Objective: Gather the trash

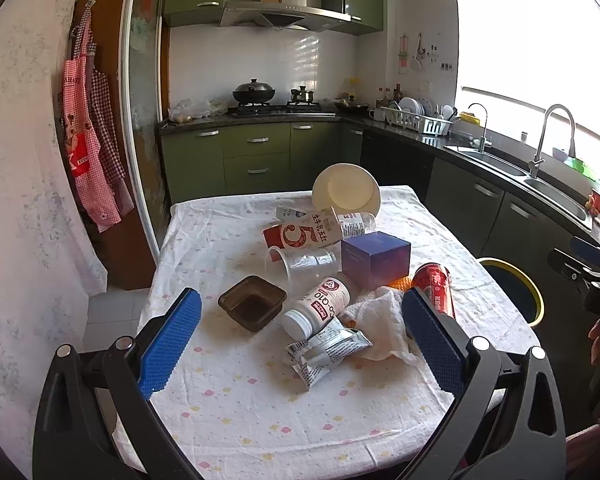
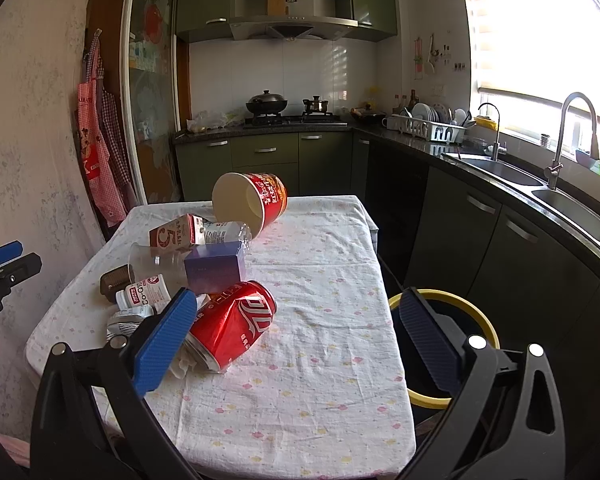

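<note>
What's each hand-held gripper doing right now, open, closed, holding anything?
Left hand-held gripper: open, holding nothing, over the trash pile.
Right hand-held gripper: open, holding nothing, with the can between its fingers, not clamped.

The right gripper (image 2: 300,336) is hovering over the near end of the bench (image 2: 320,280), its blue fingers (image 2: 164,336) standing wide apart with nothing between them. A dented red can (image 2: 236,324) is lying on its side just beside the left finger. Behind it, a purple box (image 2: 216,268), a white bottle (image 2: 144,294), a clear cup (image 2: 156,264), a carton (image 2: 176,236) and a red noodle bowl (image 2: 252,200) are lying tipped over, close together. A yellow-rimmed bin (image 2: 484,320) is standing right of the bench. The left gripper (image 2: 0,272) is showing at the left edge.
</note>
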A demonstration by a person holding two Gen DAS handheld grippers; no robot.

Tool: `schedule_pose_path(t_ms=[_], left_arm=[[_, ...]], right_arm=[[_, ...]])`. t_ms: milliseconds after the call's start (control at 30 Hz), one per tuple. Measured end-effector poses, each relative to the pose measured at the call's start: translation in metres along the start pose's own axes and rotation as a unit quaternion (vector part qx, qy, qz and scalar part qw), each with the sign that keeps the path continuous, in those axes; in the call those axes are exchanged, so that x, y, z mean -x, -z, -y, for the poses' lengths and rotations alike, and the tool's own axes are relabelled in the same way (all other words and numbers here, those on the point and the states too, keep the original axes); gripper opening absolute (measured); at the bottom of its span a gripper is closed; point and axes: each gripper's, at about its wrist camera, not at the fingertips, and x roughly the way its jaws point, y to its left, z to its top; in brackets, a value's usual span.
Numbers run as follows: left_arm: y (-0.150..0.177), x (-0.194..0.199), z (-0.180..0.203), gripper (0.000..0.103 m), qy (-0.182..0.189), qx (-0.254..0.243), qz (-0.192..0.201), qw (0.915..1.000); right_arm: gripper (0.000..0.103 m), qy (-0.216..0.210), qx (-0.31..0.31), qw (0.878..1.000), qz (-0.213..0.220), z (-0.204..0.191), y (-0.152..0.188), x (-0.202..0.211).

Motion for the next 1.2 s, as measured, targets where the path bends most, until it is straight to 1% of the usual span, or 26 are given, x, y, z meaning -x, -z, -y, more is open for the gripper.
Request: schedule_pose_path(t_ms=[267,800,1200], left_arm=[[-0.0004,-0.0008,0.0009,0.099,0.005,-0.001,-0.003,1.0],[0.0021,-0.0038,0.0008,0.099,0.007,-0.001,-0.006,1.0],[0.0043,-0.0083,0.0017,0.099,0.008,-0.004,-0.011,0.9999]], right_arm=[[0.097,0.0,-0.001,1.0,-0.003,0.0004,0.004,-0.0037],[0.097,0.0,-0.001,1.0,-0.004,0.0003,0.0008,-0.0031],[0.097,0.0,-0.002,1.0,-0.009,-0.0008,0.0097,-0.01]])
